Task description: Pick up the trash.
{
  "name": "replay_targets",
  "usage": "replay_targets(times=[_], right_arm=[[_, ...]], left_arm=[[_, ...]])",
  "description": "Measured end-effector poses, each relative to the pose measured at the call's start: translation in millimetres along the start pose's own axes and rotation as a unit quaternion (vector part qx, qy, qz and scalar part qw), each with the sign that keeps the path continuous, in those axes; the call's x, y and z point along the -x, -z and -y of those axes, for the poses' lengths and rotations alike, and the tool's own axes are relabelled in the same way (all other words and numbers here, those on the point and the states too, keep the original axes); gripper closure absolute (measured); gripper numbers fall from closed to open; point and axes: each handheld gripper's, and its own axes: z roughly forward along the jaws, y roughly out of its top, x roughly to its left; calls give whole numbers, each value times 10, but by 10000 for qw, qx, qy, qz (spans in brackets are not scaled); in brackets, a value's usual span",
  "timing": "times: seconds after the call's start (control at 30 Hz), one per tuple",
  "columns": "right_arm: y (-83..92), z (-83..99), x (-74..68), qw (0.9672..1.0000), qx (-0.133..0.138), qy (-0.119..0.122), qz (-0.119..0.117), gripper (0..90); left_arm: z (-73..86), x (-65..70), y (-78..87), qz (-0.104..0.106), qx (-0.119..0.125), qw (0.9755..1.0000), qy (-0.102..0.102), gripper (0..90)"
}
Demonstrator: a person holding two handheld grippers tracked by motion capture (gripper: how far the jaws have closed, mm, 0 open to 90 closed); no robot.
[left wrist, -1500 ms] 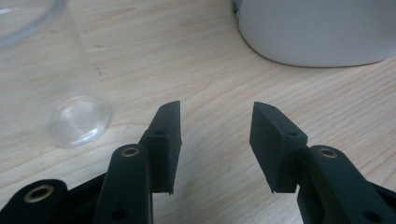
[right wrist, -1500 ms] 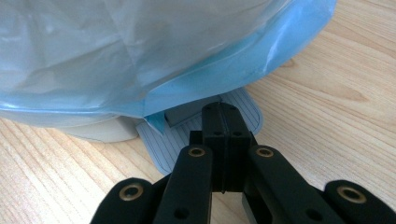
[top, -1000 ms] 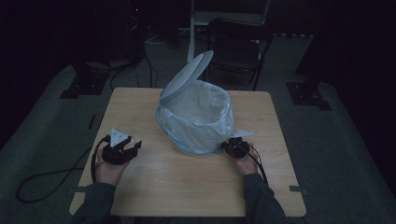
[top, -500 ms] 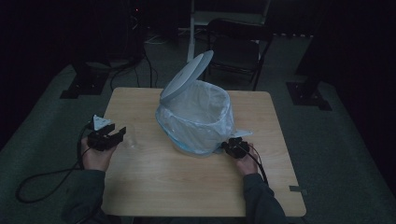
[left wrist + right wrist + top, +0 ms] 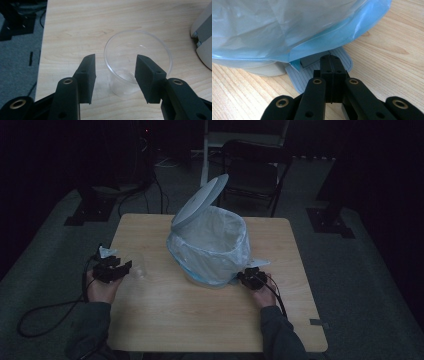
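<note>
Standing upright, clear plastic cup [image 5: 138, 62], empty, round-rimmed

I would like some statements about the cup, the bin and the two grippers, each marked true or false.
1. The clear plastic cup stands upright on the table. True.
2. The left gripper is clamped on the cup. False: its jaws stand open, one on each side of the near wall.
3. The bin has its lid raised. True.
4. The right gripper is wide open. False: its jaws are shut, resting on the pedal.
</note>
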Motion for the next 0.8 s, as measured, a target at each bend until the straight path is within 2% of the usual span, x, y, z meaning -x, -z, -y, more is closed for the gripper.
replay_targets(times=[0.1,0.17,0.2,0.23,0.4,0.6,0.8], right_arm=[[-1,1,-2,10000,5,4,8,900],[-1,0,-3,10000,2,7,11,900],[-1,0,-3,10000,3,8,14,900],[-1,0,-4,10000,2,14,17,900],[-1,-1,-3,10000,0,21,14,900],[-1,-1,-6,10000,-2,24,20,900],[-1,-1,-5,10000,-2,29,18,900]], left_arm=[[29,-14,-16,136,-87,9998,108,551],[38,-11,-20,149,-114,9998,106,603],[52,4,-16,179,-159,9997,56,603],[56,13,-10,191,-177,9997,29,677],[73,90,29,295,-159,9992,-197,848],[89,221,47,438,-188,9971,-591,866],[104,275,-1,523,-273,9960,-667,868]])
